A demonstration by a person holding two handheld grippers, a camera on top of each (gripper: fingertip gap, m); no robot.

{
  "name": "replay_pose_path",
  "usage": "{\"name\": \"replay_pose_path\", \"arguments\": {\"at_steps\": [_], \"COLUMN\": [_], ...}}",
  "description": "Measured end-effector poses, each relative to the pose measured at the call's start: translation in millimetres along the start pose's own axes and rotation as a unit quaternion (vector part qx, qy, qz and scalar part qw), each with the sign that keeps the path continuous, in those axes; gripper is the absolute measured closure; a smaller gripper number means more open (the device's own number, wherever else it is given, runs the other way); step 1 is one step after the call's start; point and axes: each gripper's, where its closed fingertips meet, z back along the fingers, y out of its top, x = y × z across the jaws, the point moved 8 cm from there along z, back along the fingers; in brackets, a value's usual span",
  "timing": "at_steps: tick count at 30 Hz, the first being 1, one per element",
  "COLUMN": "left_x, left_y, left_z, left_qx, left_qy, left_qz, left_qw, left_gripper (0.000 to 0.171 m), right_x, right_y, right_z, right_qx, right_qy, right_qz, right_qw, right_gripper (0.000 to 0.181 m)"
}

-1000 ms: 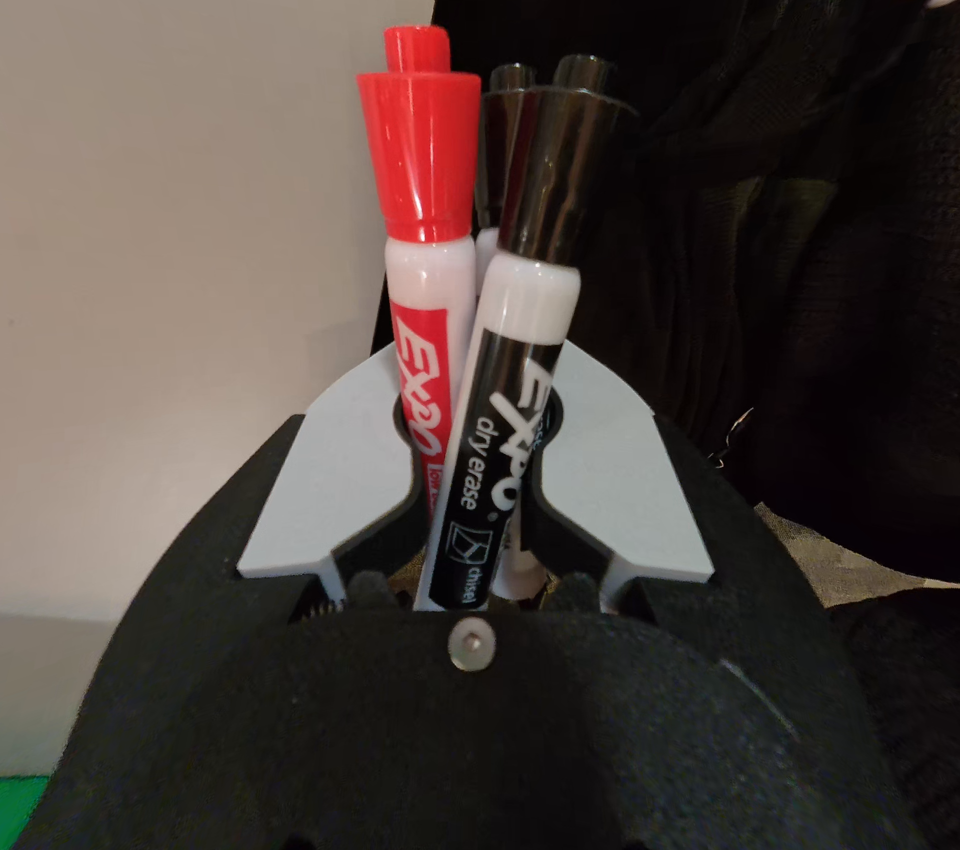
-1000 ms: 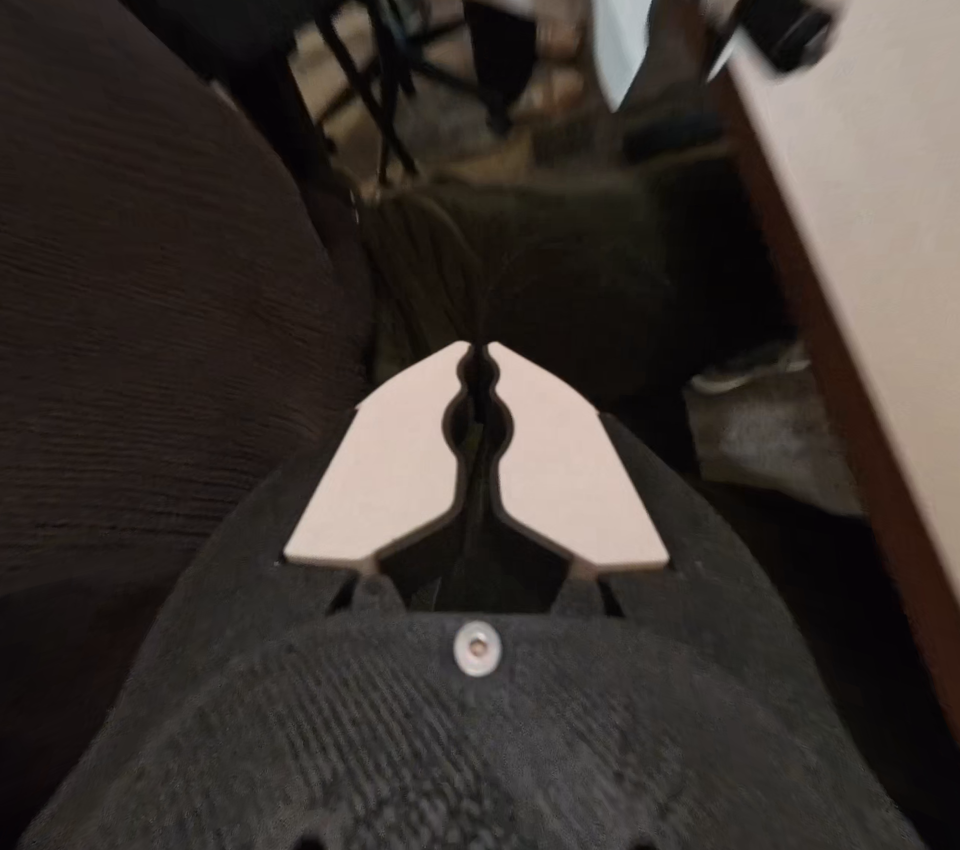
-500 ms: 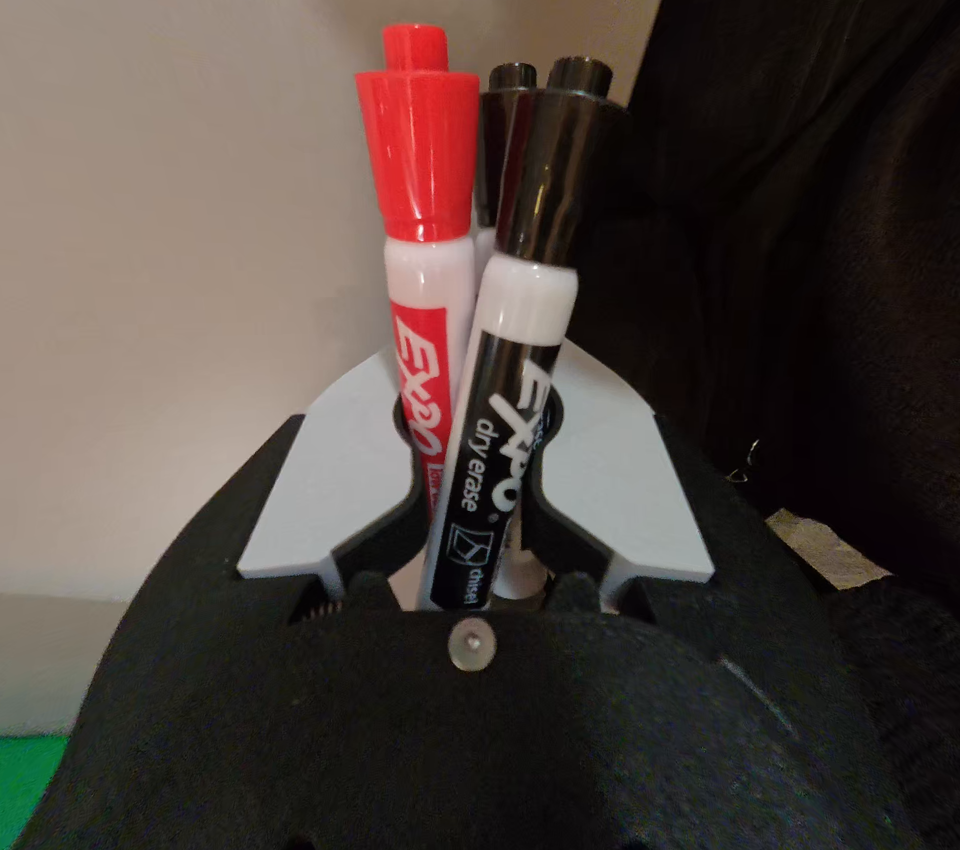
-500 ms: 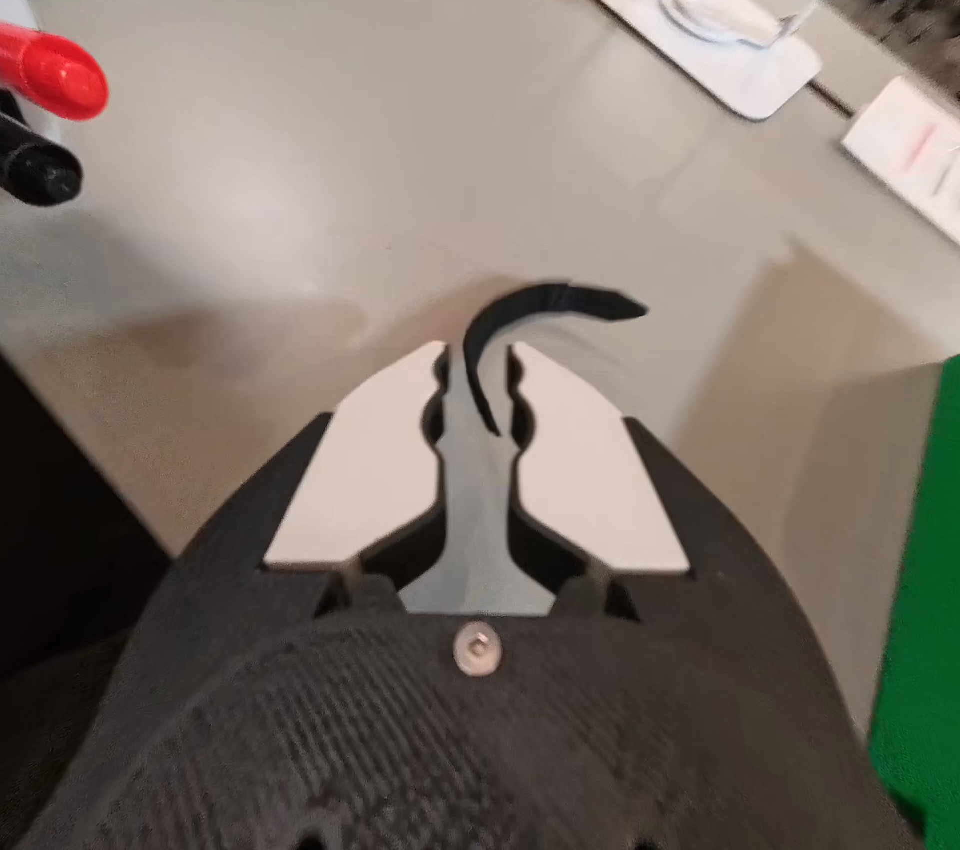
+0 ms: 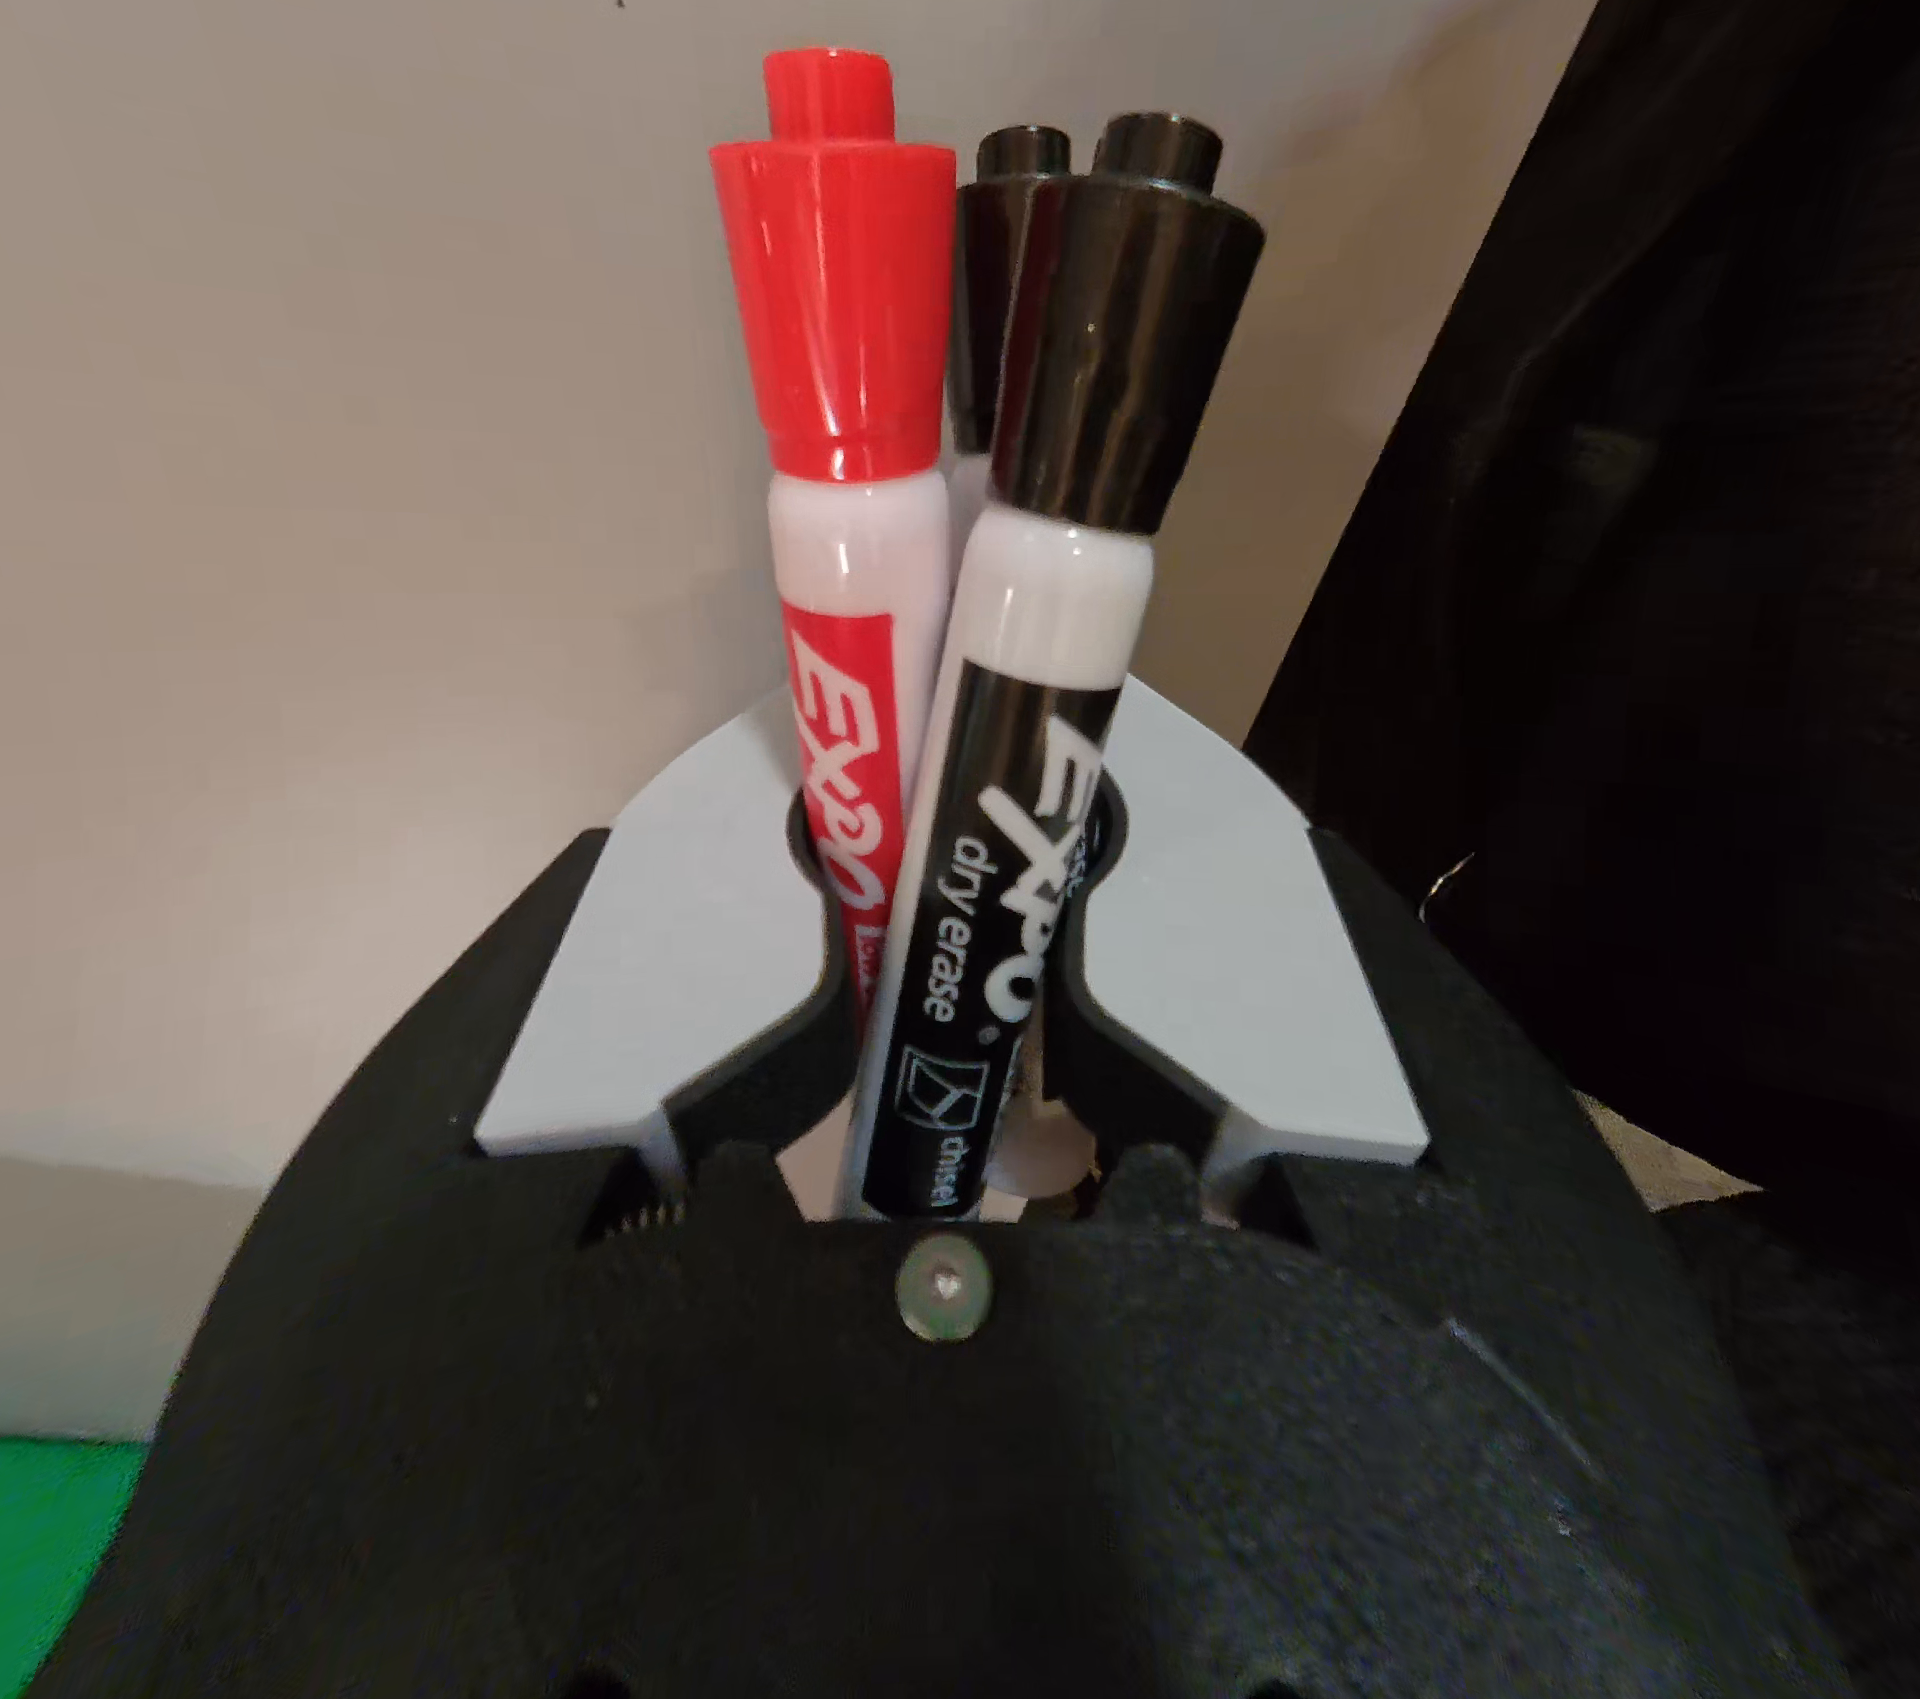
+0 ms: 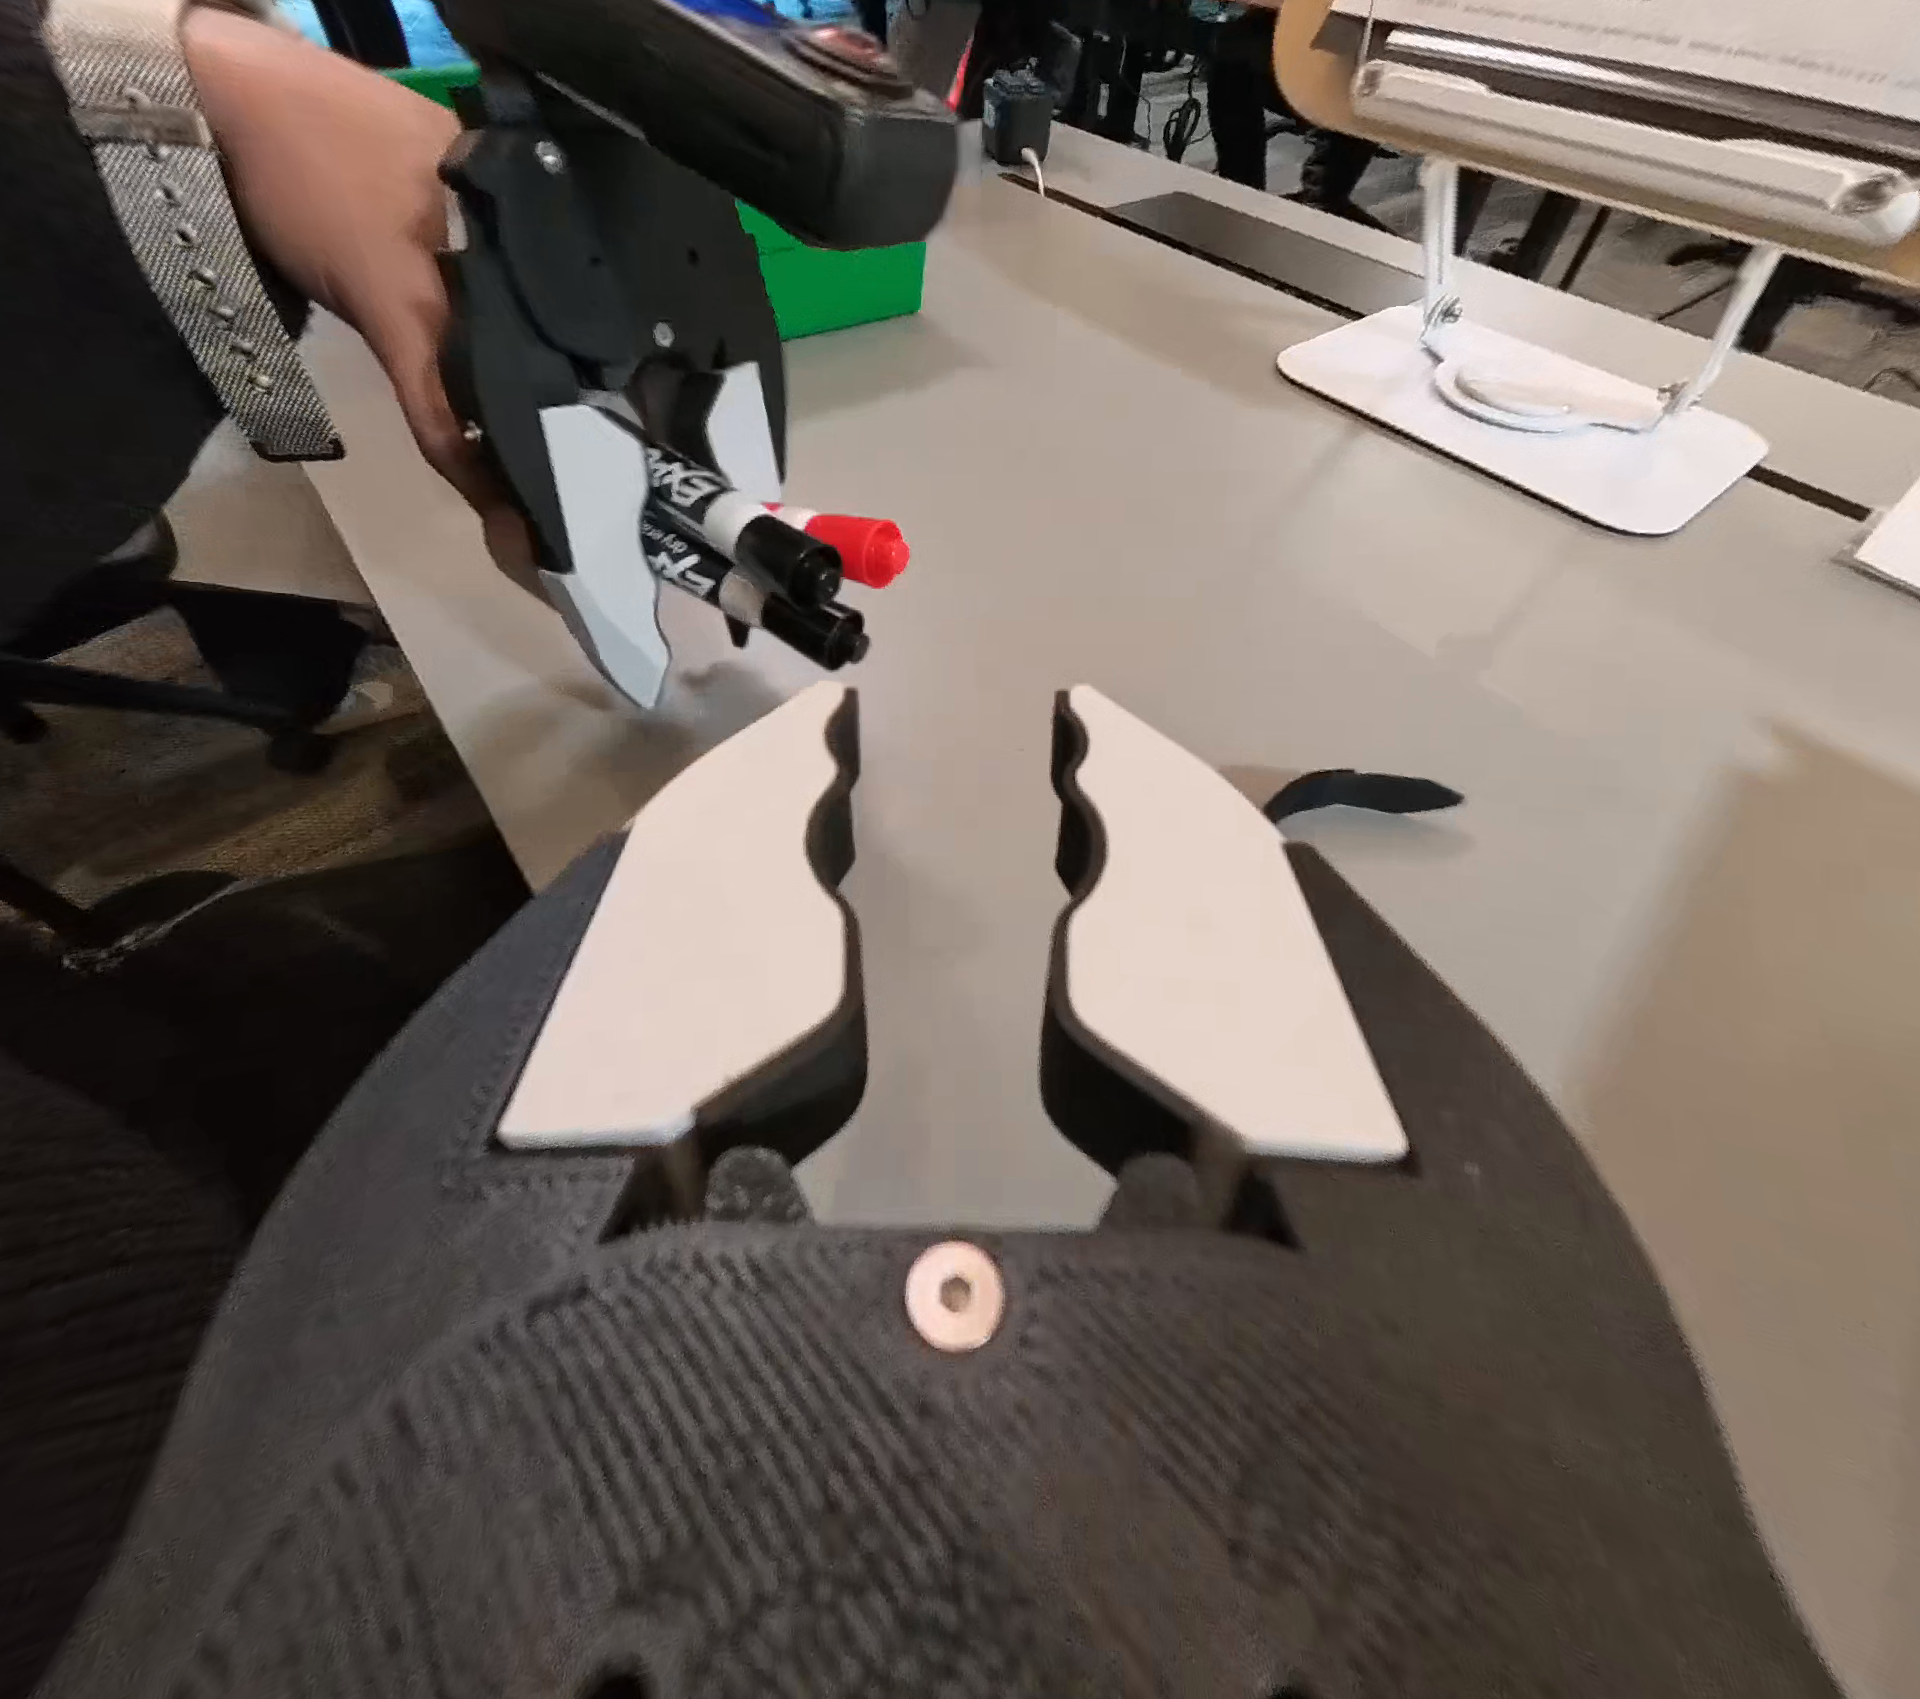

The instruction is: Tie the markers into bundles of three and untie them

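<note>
- The left hand-held gripper [image 5: 956, 828] pinches three markers side by side: a red marker [image 5: 847, 506] and two black markers [image 5: 1070, 569], caps pointing forward past its fingertips.
- In the right wrist view these markers [image 6: 790, 558] hang above the grey surface [image 6: 1143, 506].
- The right hand-held gripper [image 6: 956, 704] is spread and holds nothing.
- A black tie strap [image 6: 1361, 792] lies on the surface just right of it.

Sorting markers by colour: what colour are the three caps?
One red cap, two black caps; left wrist view.
</note>
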Motion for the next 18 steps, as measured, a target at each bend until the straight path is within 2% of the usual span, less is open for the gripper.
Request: {"name": "replay_pose_path", "arguments": {"at_steps": [2, 4, 7, 9, 11, 15, 18], "left_x": [8, 16, 21, 25, 27, 27, 23], "left_y": [2, 2, -2, -3, 0, 5, 11], "left_z": [2, 0, -6, -7, -7, -8, -10], "left_qx": [0.019, 0.022, 0.006, 0.008, 0.018, 0.007, -0.006], "left_qy": [-0.002, -0.007, 0.002, 0.003, 0.0, 0.003, 0.007], "left_qz": [-0.016, -0.035, -0.052, -0.07, -0.08, -0.093, -0.098], "left_qw": [1.0, 0.999, 0.999, 0.997, 0.997, 0.996, 0.995], "left_gripper": [0.128, 0.127, 0.126, 0.126, 0.126, 0.126, 0.125], "right_x": [12, 23, 33, 36, 35, 28, 23], "right_y": [-3, -6, -4, -5, -4, -5, -7], "right_z": [5, 10, 21, 28, 30, 24, 24], "right_qx": [0.019, 0.035, 0.094, 0.129, 0.134, 0.088, 0.08], "right_qy": [0.005, 0.03, 0.094, 0.11, 0.109, 0.081, 0.086], "right_qz": [-0.054, -0.147, -0.289, -0.342, -0.339, -0.27, -0.263], "right_qw": [0.998, 0.988, 0.948, 0.924, 0.925, 0.955, 0.958], "right_gripper": [0.151, 0.153, 0.151, 0.153, 0.155, 0.157, 0.158]}}
